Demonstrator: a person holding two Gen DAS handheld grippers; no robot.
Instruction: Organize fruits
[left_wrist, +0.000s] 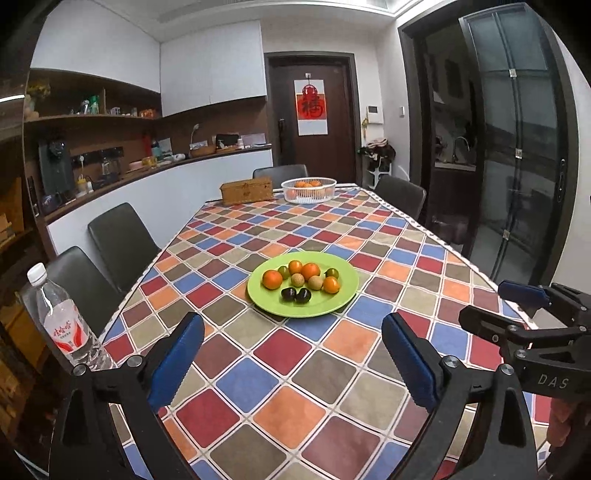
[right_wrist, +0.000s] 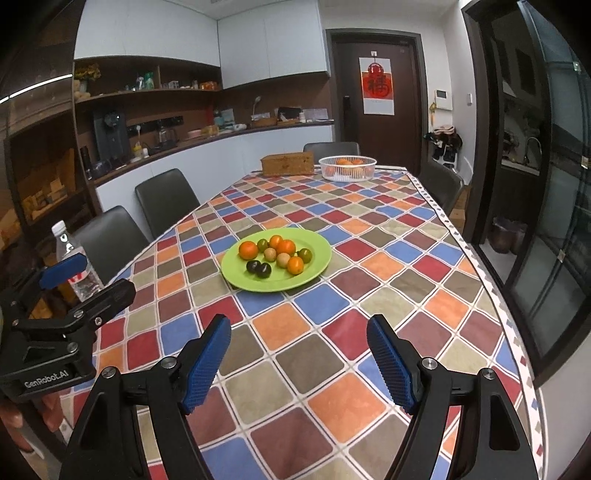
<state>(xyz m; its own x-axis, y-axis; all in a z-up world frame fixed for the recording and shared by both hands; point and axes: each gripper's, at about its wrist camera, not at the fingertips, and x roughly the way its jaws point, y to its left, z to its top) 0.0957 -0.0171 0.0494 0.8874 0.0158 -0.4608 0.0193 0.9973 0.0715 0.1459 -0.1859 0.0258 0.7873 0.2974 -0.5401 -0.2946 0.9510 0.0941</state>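
Both grippers hover over the near end of the checked tablecloth (left_wrist: 295, 369), nothing between their blue pads: the left gripper (left_wrist: 291, 354) spread wide, the right gripper (right_wrist: 299, 358) open somewhat less. "DAS" shows on the right one's side, "GenRobot.AI" on the left one's. A water bottle (left_wrist: 62, 321) with a red-and-white label stands at the left table edge. Ahead, unobstructed, the green plate (left_wrist: 343, 295) holds oranges, green, tan and dark fruits. Farther off sit a woven box (left_wrist: 246, 191) and a white basket (left_wrist: 308, 190) of oranges.

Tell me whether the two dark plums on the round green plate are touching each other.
Touching. In the left wrist view the two dark plums sit pressed side by side on the round green plate with no green showing between them.
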